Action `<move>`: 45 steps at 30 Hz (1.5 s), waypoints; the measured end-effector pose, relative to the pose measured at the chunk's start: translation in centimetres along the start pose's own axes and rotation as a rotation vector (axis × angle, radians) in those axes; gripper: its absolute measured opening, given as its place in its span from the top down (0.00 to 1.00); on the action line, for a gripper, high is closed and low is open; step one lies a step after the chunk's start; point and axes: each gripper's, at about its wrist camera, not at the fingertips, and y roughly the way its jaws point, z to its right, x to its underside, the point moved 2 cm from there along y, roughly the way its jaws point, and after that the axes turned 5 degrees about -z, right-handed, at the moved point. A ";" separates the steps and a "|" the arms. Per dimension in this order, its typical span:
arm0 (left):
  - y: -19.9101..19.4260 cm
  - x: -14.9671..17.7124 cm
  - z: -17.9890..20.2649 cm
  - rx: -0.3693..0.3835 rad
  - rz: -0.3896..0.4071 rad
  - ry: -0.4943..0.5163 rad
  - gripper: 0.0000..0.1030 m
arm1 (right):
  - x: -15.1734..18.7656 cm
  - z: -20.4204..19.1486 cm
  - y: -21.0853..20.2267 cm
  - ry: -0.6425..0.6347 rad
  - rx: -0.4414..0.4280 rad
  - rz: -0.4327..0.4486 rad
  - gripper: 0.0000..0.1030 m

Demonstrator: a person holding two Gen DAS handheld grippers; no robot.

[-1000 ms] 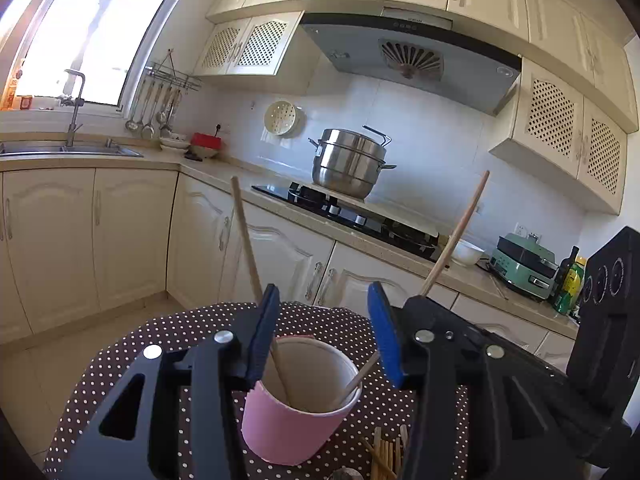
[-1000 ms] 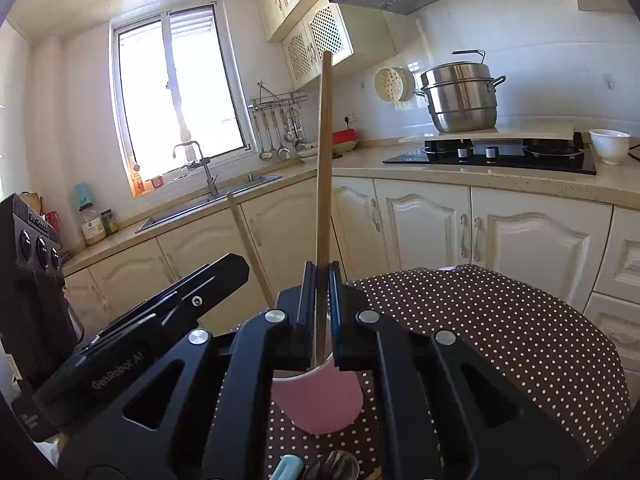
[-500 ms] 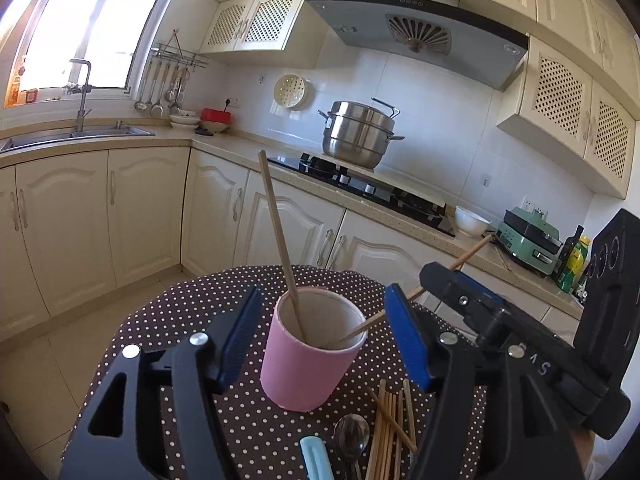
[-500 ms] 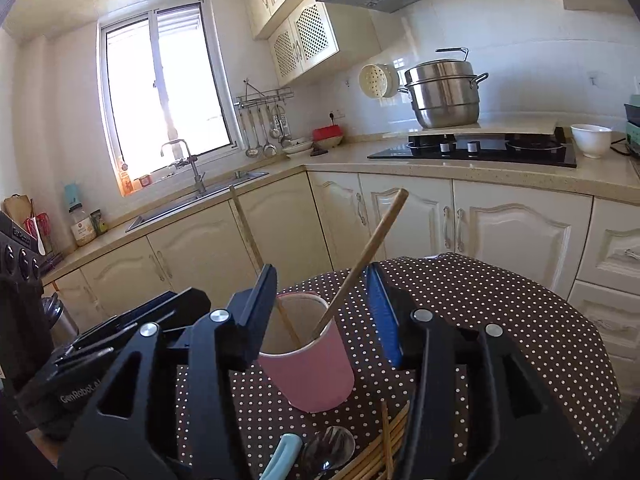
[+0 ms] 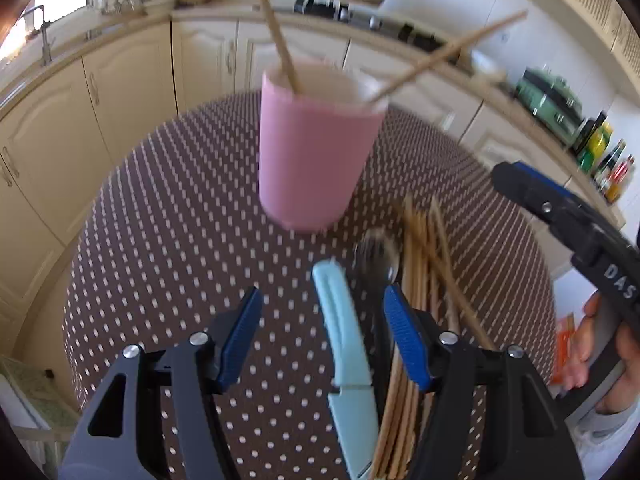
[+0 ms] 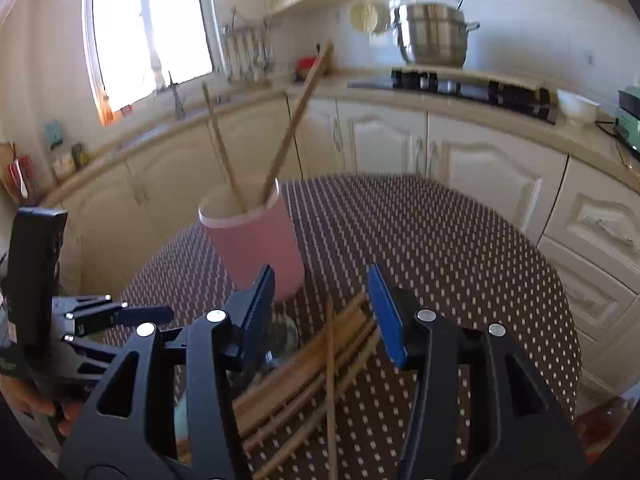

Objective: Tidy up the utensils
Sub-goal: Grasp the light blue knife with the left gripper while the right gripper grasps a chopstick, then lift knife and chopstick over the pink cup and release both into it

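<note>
While the left claw [image 5: 322,334] hangs tilted down over the polka-dot desk [image 5: 168,216], its blue pads stand wide apart and press on nothing; a light blue handle [image 5: 346,344] lies on the cloth between them. Just right of that handle rests a metal spoon [image 5: 378,258], bowl toward the cup, and right of the spoon a loose bundle of wooden chopsticks [image 5: 424,272] runs along the desk, passing under the claw's right finger. Beyond these stands the pink cup [image 5: 316,160], upright, with two chopsticks [image 5: 276,32] inside, one leaning left and the other slanting far out to the right. At the right edge a person's hand [image 5: 596,356] grips the black body of the other tool.

Seen from the right wrist, the right claw [image 6: 322,312] is opening, jaws about half spread with nothing pinched; it hovers over the chopstick bundle, which lies on the desk beneath and between the pads, one stick crossing the rest. The cup sits just beyond the left pad.
</note>
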 end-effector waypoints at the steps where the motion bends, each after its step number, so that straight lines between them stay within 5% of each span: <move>1: 0.6 0.4 0.0 -0.006 -0.024 0.001 0.39 | 0.5 0.1 0.3 -0.009 0.004 -0.038 0.52; 7: 2.7 1.6 0.5 -0.033 -0.105 0.003 0.39 | 3.2 0.3 1.6 -0.031 0.017 -0.173 0.52; 12: 3.7 1.7 1.8 -0.130 -0.111 0.058 0.39 | 4.2 1.2 2.3 -0.008 0.028 -0.233 0.52; 15: 4.3 1.4 2.5 -0.173 -0.101 0.077 0.47 | 4.8 1.3 2.8 -0.007 0.021 -0.277 0.53; 19: 4.3 0.8 2.1 -0.169 -0.092 0.024 0.73 | 5.4 0.9 3.3 -0.036 -0.001 -0.331 0.53; 27: 3.4 1.0 0.5 -0.121 -0.076 -0.031 0.77 | 6.0 0.0 5.0 -0.074 -0.018 -0.438 0.78; 32: 2.3 1.8 -1.3 -0.042 -0.048 -0.076 0.80 | 6.0 -0.4 5.0 -0.084 -0.023 -0.435 0.94; 39: -2.0 2.5 -1.9 0.007 0.068 -0.070 0.80 | 5.5 -0.1 3.2 -0.067 -0.028 -0.369 0.94; 45: -6.2 3.0 -1.4 0.033 0.202 -0.029 0.81 | 4.0 -0.3 -0.3 -0.036 -0.103 -0.216 0.94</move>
